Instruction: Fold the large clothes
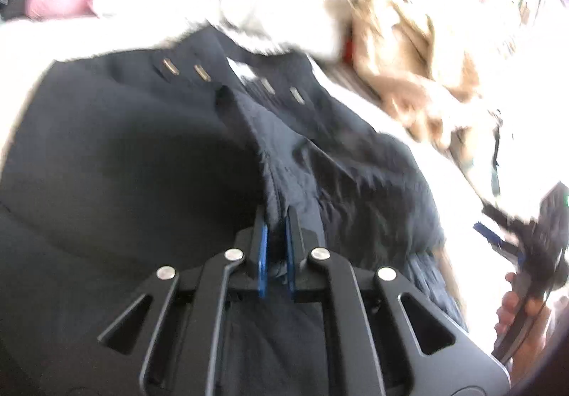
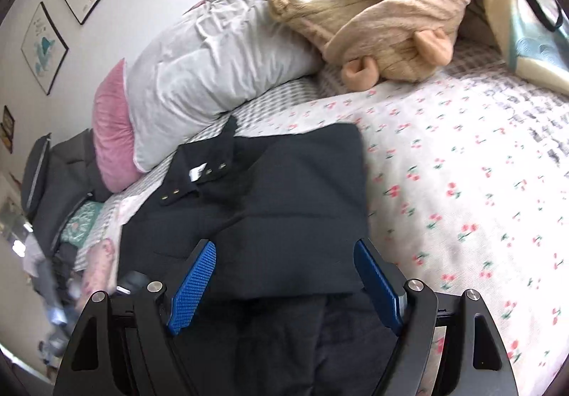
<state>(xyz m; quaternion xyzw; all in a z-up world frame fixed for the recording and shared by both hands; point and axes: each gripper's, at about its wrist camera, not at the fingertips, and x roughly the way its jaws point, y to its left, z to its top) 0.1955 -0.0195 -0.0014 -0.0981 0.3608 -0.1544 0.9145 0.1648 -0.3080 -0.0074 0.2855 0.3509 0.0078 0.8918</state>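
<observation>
The dark garment (image 2: 284,190) lies on the flowered bedspread (image 2: 462,182) and fills the lower centre of the right wrist view, its collar with small metal snaps toward the centre left. One panel is already laid over the body, its straight edge crossing the frame just above the fingers, so the fold looks partway done.

In the left wrist view the left gripper (image 1: 275,246) sits at the bottom centre, its blue pads pinched together on a ridge of the garment's dark fabric (image 1: 284,165) — it is holding cloth. The picture is blurred, so how much cloth is caught cannot be told.

The right gripper (image 2: 284,275) is at the bottom centre of its own view, its blue pads (image 2: 193,285) spread wide with nothing between them, over the near edge of the garment.

The step in hand is likely bringing a side or sleeve across. Next, the free gripper probably needs to take the opposite edge — then both carry the cloth over flat, without dragging the folded panel askew.

Behind, in the upper frame, lie a grey pillow (image 2: 220,58) and a tan fleece robe (image 2: 384,8).
</observation>
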